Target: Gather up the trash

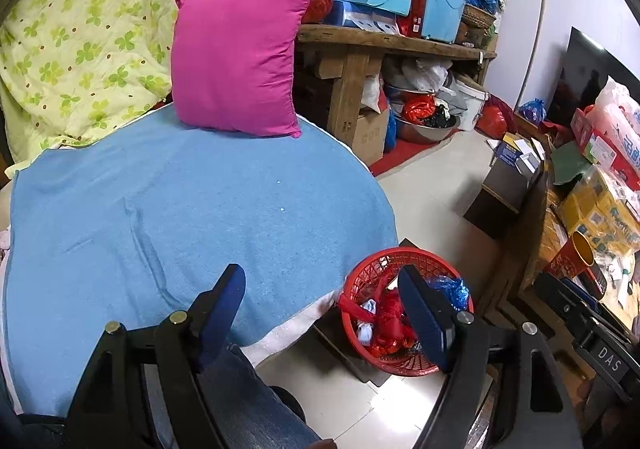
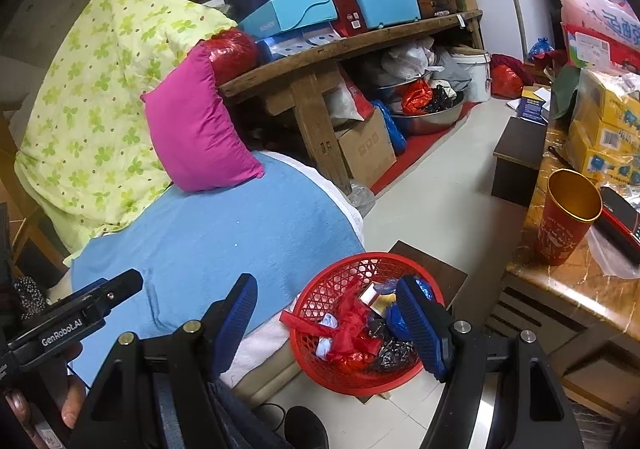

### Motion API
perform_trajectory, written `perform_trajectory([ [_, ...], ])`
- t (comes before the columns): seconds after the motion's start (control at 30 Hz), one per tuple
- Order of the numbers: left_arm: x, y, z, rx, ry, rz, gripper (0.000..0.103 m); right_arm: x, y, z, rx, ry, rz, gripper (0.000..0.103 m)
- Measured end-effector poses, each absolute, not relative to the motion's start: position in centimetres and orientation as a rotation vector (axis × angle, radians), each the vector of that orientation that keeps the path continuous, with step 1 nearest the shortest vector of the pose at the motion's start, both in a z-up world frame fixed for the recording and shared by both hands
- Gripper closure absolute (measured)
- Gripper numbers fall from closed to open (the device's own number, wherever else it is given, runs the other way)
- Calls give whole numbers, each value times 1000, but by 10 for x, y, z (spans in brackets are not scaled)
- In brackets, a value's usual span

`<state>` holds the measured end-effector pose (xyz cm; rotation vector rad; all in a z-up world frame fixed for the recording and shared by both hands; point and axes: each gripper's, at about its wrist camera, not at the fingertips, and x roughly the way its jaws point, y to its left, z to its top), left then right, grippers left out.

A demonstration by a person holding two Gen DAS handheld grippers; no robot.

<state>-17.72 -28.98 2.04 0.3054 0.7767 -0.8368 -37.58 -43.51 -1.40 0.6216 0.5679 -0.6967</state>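
A red mesh basket (image 1: 362, 275) (image 2: 320, 289) stands on the floor beside the blue-covered bed (image 1: 180, 209) (image 2: 224, 233). It holds crumpled red plastic (image 1: 386, 323) (image 2: 352, 329), a blue bag (image 1: 450, 289) (image 2: 394, 319), white scraps and a dark wrapper (image 2: 390, 351). My left gripper (image 1: 322, 295) hangs open above the bed's edge and the basket, nothing between its blue pads. My right gripper (image 2: 326, 307) is open too, empty, over the basket's near side. The left gripper's body (image 2: 72, 313) shows in the right wrist view, held by a hand.
A magenta cushion (image 1: 236, 57) (image 2: 196, 133) leans on a green-patterned quilt (image 1: 80, 41). A wooden bench (image 1: 352, 65) (image 2: 312, 89) carries boxes, with bags and a metal basin below. At right, a marble-topped table (image 2: 560, 269) bears a red-and-gold cup (image 2: 568, 217) and cartons. Pale tiled floor (image 1: 432, 189).
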Motion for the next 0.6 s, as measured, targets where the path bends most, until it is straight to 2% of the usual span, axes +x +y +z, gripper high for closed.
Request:
perform_trajectory([
  [0.6,-180,-295,18,345,783,-832,24,-371,-441,-21,639,592,-690,28],
])
